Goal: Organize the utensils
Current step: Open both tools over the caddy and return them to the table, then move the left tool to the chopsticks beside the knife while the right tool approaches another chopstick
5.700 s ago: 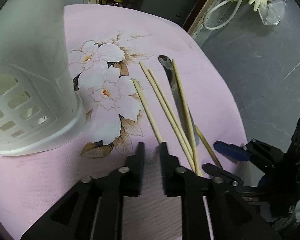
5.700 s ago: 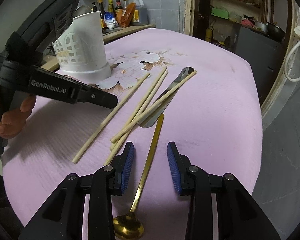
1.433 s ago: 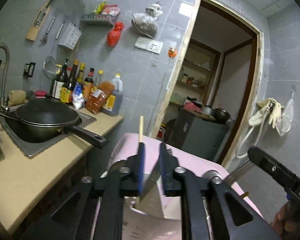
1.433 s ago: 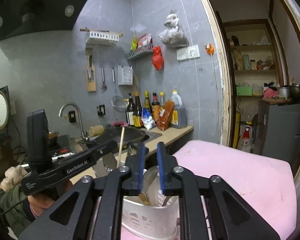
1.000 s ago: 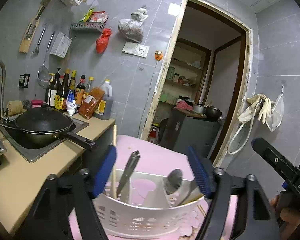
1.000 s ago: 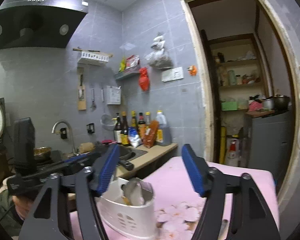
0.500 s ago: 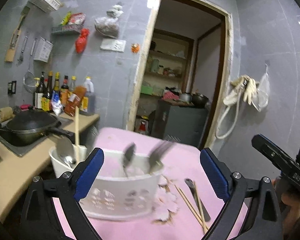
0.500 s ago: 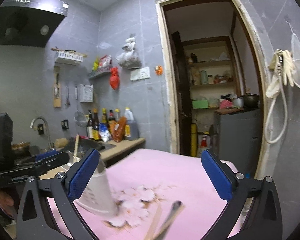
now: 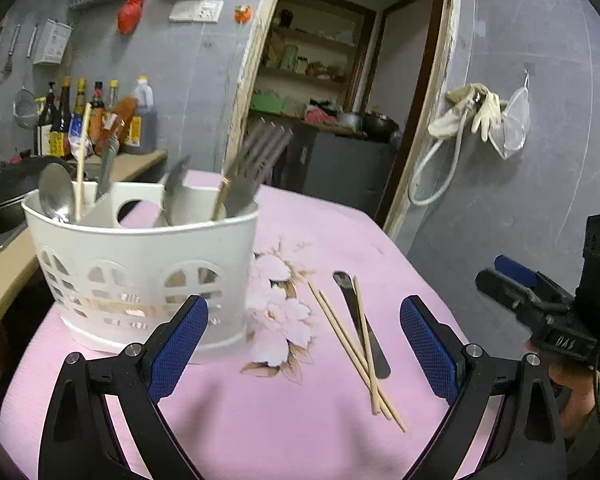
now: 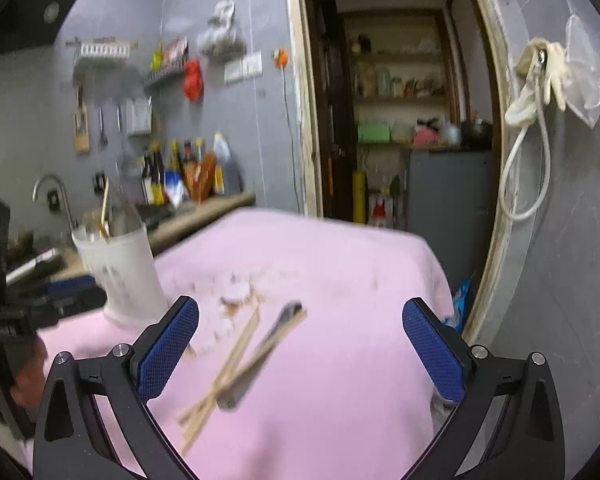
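A white utensil caddy [image 9: 148, 268] stands on the pink flowered tablecloth [image 9: 284, 432], left of centre. In it are a spoon [image 9: 56, 192], a chopstick [image 9: 81, 160], a knife and a blurred fork [image 9: 248, 168]. Three loose chopsticks [image 9: 363, 332] lie crossed over a knife [image 9: 348, 300] to its right. My left gripper [image 9: 302, 320] hangs open and empty in front of the caddy. My right gripper [image 10: 300, 312] is open and empty above the chopsticks [image 10: 228, 364] and knife [image 10: 264, 352], with the caddy [image 10: 120, 272] at its left. The right wrist view is blurred.
A counter with a black pan [image 9: 4, 196] and bottles [image 9: 96, 116] runs along the left of the table. Behind the table, a doorway [image 9: 340, 92] opens onto shelves and a grey cabinet. The other gripper [image 9: 540, 304] and the hand holding it sit at the table's right edge.
Both grippers were shut on utensils above the caddy; they let go, opened wide and dropped back and down. Those utensils now stand in the caddy. The loose chopsticks and knife came into view.
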